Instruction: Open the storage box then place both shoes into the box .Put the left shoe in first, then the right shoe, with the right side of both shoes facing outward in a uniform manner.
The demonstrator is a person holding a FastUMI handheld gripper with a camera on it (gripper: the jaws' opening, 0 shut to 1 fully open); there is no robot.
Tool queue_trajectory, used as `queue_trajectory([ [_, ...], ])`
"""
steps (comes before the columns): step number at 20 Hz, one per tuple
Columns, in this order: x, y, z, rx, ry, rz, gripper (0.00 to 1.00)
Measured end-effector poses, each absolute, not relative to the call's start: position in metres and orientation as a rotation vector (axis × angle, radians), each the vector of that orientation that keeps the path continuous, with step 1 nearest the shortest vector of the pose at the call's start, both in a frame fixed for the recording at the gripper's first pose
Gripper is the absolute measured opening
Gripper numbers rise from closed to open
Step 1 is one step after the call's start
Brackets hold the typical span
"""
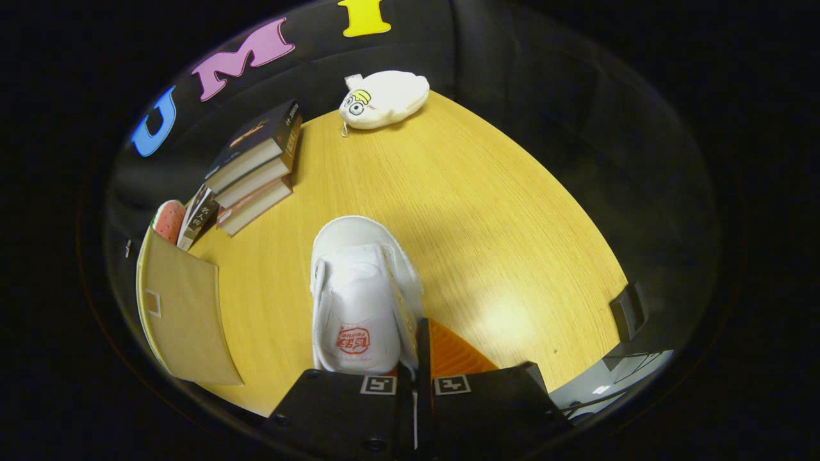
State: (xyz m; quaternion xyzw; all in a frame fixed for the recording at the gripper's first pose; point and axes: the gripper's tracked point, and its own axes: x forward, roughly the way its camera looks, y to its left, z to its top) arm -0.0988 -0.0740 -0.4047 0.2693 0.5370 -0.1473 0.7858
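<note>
My gripper [415,370] is shut on a white shoe [359,288], pinching the right wall of its opening between the two fingers. The shoe points away from me, toe toward the far side of the wooden table [487,211], and its insole with a red logo faces up. To the left of the fingers stands the storage box [182,314], showing a tan flap or wall. A second shoe [168,221] shows its pale red dotted sole just behind that flap, apparently inside the box.
A stack of three books [259,166] lies beyond the box, with more books [200,218] leaning beside it. A white plush toy [384,99] sits at the table's far edge. Dark equipment [628,310] stands past the table's right edge.
</note>
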Motion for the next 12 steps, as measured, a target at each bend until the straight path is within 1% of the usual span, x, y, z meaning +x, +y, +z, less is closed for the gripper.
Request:
queue_trajectory([
  [4, -0.07, -0.057, -0.33, 0.614, 1.041, -0.279, 0.07],
  [7, -0.046, -0.028, -0.268, 0.667, 0.961, -0.212, 0.07],
  [12, -0.012, 0.035, -0.198, 0.723, 0.966, -0.129, 0.07],
])
